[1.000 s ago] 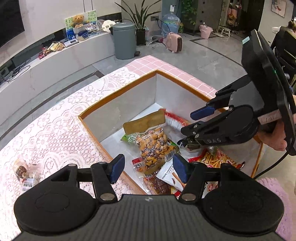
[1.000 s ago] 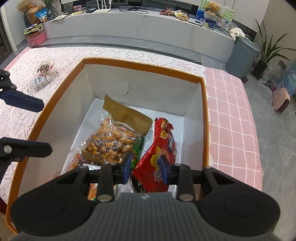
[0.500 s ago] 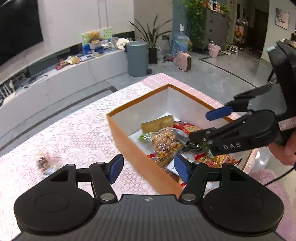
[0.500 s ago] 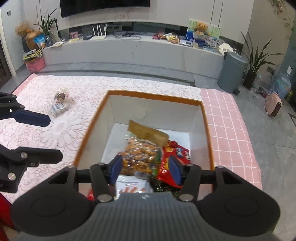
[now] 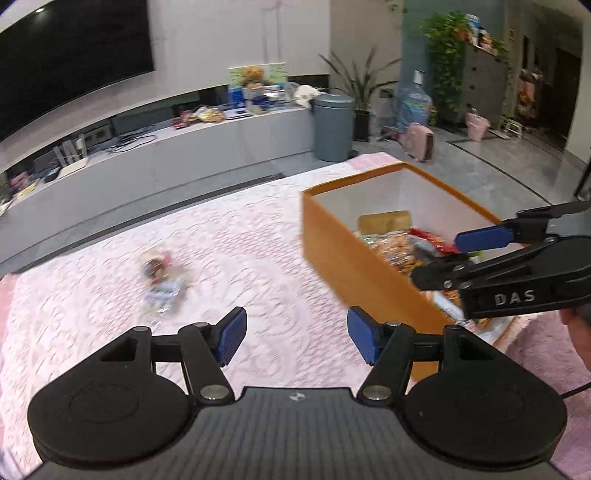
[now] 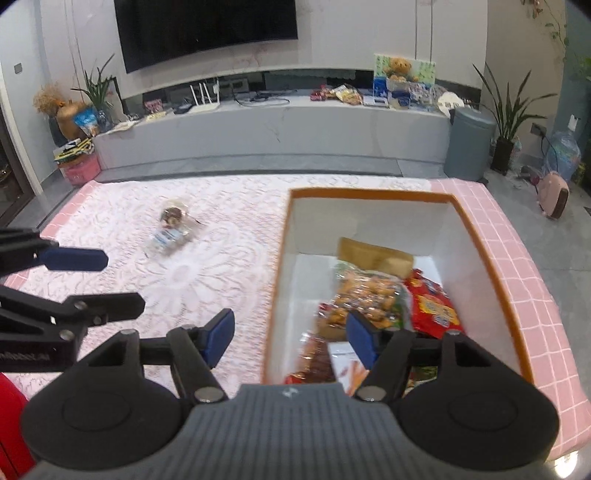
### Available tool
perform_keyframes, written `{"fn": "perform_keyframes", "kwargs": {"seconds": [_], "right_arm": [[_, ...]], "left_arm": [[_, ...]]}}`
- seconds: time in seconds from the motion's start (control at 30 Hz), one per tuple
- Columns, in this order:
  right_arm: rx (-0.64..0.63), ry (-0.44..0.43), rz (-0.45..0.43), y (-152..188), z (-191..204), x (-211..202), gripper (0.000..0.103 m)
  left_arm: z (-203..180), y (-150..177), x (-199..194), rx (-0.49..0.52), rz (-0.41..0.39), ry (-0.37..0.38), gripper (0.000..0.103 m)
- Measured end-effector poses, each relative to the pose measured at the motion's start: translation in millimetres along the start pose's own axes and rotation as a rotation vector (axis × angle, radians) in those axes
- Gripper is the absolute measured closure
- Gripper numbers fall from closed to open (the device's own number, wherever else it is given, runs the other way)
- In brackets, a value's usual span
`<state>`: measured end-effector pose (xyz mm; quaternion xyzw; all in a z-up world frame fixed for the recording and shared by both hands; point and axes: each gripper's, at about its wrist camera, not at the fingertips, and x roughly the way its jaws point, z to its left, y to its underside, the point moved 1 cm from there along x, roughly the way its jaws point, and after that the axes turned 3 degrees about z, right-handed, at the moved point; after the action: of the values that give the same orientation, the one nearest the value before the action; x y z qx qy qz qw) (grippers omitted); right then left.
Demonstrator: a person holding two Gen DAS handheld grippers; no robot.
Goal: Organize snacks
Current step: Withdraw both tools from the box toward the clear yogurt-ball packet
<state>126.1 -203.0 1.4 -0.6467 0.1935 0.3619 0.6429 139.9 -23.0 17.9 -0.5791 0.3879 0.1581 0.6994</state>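
Ahead of the empty left tongs (image 5: 293, 339), spread, lies the snack packet (image 5: 160, 282); right tongs (image 6: 290, 339) opening, empty.

Television (image 6: 207, 29), grey bin (image 6: 468, 142), plants (image 6: 511, 107)

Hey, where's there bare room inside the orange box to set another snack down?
The free patch in the orange box is its white floor along the left and far walls, beside the peanut bag. The right and near parts are crowded: the red packet and other packets overlap there.
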Motion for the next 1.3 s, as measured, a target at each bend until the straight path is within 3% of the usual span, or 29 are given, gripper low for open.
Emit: {"fn": "perform_keyframes", "kwargs": {"seconds": [0.27,0.63,1.1,1.3], "right_arm": [[-0.001,-0.007,-0.069,8,46,6,0.032],[-0.003,-0.012,-0.012,10,86,50,0.032],[-0.077,-0.042,0.026,-17,125,116,0.034],[-0.117,-0.056,0.035,-33,134,147,0.047]], "left_arm": [[54,32,-10,-0.172,-0.051,-0.08,0.029],[111,55,0,-0.295,-0.063,-0.084,0.029],[155,46,47,-0.332,-0.047,-0.053,0.029],[170,35,71,-0.307,-0.041,-0.024,0.029]]}}
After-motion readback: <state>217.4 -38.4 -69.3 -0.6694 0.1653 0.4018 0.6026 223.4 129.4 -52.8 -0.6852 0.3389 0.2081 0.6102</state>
